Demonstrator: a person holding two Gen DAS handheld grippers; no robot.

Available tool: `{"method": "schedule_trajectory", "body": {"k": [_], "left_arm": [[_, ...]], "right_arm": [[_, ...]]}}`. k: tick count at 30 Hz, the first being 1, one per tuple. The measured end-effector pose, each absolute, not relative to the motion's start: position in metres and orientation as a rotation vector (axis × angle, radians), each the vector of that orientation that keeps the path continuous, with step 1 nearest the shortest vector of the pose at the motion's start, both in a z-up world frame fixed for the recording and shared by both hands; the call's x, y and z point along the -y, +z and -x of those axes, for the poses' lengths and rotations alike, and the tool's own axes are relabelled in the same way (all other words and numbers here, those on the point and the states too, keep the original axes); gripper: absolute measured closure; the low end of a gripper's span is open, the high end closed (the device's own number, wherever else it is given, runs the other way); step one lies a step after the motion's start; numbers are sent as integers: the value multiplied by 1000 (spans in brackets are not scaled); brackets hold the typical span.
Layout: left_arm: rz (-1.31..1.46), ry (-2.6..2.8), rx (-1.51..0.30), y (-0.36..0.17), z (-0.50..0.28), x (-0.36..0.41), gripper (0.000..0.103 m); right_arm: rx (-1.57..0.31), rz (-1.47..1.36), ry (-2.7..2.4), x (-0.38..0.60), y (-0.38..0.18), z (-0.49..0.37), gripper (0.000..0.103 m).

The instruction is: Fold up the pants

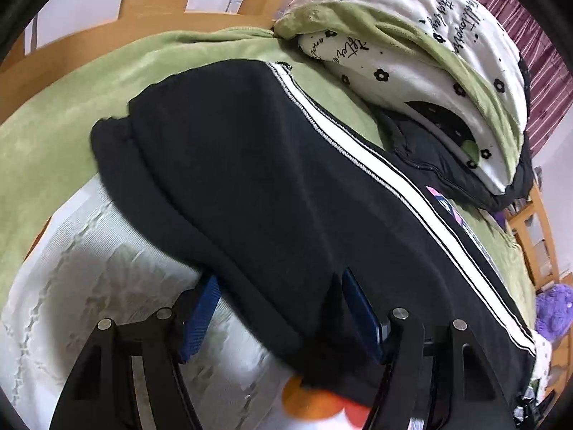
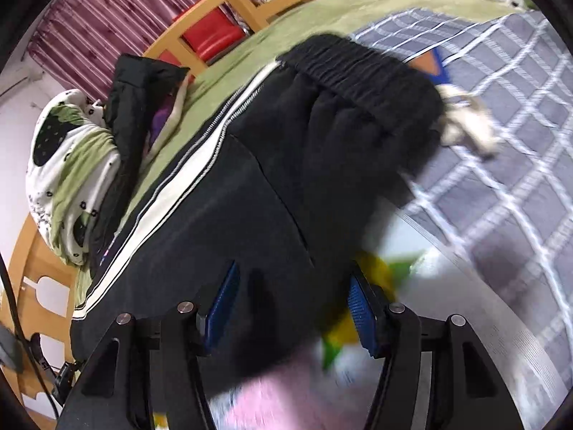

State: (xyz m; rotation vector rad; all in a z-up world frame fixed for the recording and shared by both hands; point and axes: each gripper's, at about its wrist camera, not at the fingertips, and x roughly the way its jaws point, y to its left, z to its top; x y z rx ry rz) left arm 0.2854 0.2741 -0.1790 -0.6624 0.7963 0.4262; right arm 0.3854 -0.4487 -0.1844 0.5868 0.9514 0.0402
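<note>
Two grippers work one pair of black pants point(image 1: 250, 165) with a white side stripe point(image 1: 361, 150), laid across a green bedsheet point(image 1: 71, 114) beside a stack of floral bedding point(image 1: 412, 36). Left gripper point(image 1: 283, 308): the blue pads point(image 1: 204, 308) stand wide apart with a thick edge of the pants lying between them; no clamping is evident, so the jaws read as parted around the cloth rather than closed on it. Right gripper point(image 2: 293, 301): the pads are likewise spread, with black fabric filling the gap; the right wrist view is smeared by motion, so contact with the pads cannot be confirmed. The elastic waistband point(image 2: 358, 68) sits at the far end of the right wrist view, next to a grey checked blanket point(image 2: 501, 125). The cuff end point(image 1: 114, 139) lies at the far left of the left wrist view, where two layers appear stacked, which suggests the legs are already laid one upon the other lengthwise. Judged progress: the first fold, leg on leg, is probably done; the crosswise folds that bring cuff toward waistband are not yet made, since the garment lies at full length. Remaining work: close both jaws on the near edge, carry one end over the other, then flatten the bundle. A dark jacket point(image 2: 139, 82) lies behind the pants, clear of them.
</note>
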Motion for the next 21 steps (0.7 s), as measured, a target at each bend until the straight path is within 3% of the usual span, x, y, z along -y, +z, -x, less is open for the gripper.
{"method": "schedule_trajectory", "body": {"k": [2, 3, 4, 6, 12, 21], "left_arm": [[639, 451, -801, -177, -294, -269, 44], [609, 465, -810, -176, -298, -267, 74], [570, 473, -831, -174, -303, -265, 89], [535, 445, -821, -159, -302, -260, 93], [482, 282, -781, -100, -245, -223, 93], [490, 151, -914, -124, -125, -157, 92]], "right_arm": [[-936, -553, 17, 441, -185, -403, 56], [-938, -535, -2, 439, -185, -406, 79], [-934, -500, -35, 437, -182, -410, 84], [-923, -467, -24, 437, -168, -409, 88], [-836, -402, 47, 461, -95, -355, 89], [-943, -392, -63, 555, -102, -220, 89]]}}
